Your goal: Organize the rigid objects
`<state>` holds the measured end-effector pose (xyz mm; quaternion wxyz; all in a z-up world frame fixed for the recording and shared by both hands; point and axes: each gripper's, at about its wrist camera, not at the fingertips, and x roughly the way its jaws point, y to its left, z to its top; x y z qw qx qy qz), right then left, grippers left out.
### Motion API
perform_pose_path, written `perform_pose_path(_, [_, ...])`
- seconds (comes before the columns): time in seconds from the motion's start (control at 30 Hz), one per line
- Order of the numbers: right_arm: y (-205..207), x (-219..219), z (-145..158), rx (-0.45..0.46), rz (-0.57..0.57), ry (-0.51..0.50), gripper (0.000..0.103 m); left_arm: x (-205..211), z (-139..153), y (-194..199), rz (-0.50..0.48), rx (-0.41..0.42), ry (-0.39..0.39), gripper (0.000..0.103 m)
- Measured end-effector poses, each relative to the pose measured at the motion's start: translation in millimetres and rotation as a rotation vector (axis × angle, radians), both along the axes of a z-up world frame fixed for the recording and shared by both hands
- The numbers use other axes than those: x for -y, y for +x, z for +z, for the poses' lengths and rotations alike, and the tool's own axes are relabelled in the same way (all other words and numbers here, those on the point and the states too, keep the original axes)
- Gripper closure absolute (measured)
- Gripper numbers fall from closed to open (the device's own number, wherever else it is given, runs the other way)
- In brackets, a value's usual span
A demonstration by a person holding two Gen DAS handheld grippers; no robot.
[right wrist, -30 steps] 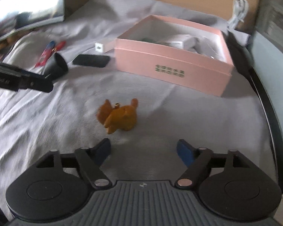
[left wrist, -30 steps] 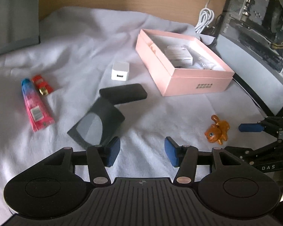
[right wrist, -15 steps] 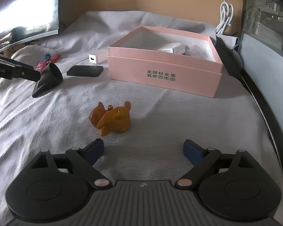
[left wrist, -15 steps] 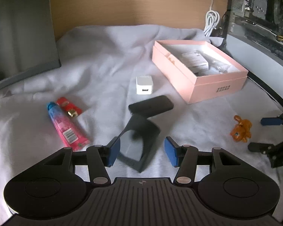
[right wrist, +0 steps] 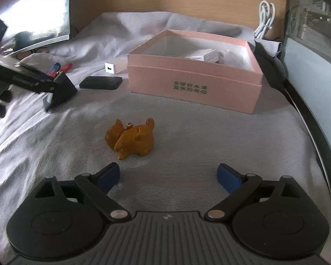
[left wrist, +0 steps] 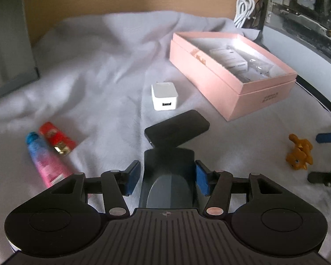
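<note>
A dark grey curved stand (left wrist: 168, 167) lies on the grey cloth between the fingers of my left gripper (left wrist: 167, 177). Its jaws are opening slightly and a gap shows at the left pad. Just beyond lie a black case (left wrist: 176, 130) and a white charger cube (left wrist: 164, 97). A pink-and-blue tube (left wrist: 46, 161) and a red lighter (left wrist: 55, 138) lie to the left. An orange animal figurine (right wrist: 132, 139) stands just ahead of my right gripper (right wrist: 168, 176), whose jaws are opening wide with nothing between them. The open pink box (right wrist: 194, 84) holds small white packages.
A curved monitor (right wrist: 39, 15) stands at the back left. A coiled white cable (left wrist: 242, 11) hangs at the back wall, and a computer case (left wrist: 302, 4) lines the right side. The grey cloth (right wrist: 209, 137) between figurine and box is bare.
My left gripper has come forward and down over the dark stand, which now sits between its fingers. The right gripper's jaws have spread much wider while staying behind the figurine.
</note>
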<state>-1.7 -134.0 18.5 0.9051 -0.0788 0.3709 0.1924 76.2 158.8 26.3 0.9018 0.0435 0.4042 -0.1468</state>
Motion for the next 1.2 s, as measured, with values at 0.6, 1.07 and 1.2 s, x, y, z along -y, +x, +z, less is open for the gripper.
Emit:
perform_pose_path(0.6, [4, -1, 1, -0.030, 0.048, -0.011, 0.003, 42, -2, -47, 0.038, -0.074, -0.053, 0.050])
perform_pose_path(1.07, [19, -31, 27, -0.063, 0.141, 0.041, 0.034, 48, -7, -66, 0.129, 0.000, -0.066, 0.049])
perform_pose_path(1.2, [30, -49, 12, -0.086, 0.146, -0.031, 0.049, 48, -8, -72, 0.118, 0.017, -0.050, 0.049])
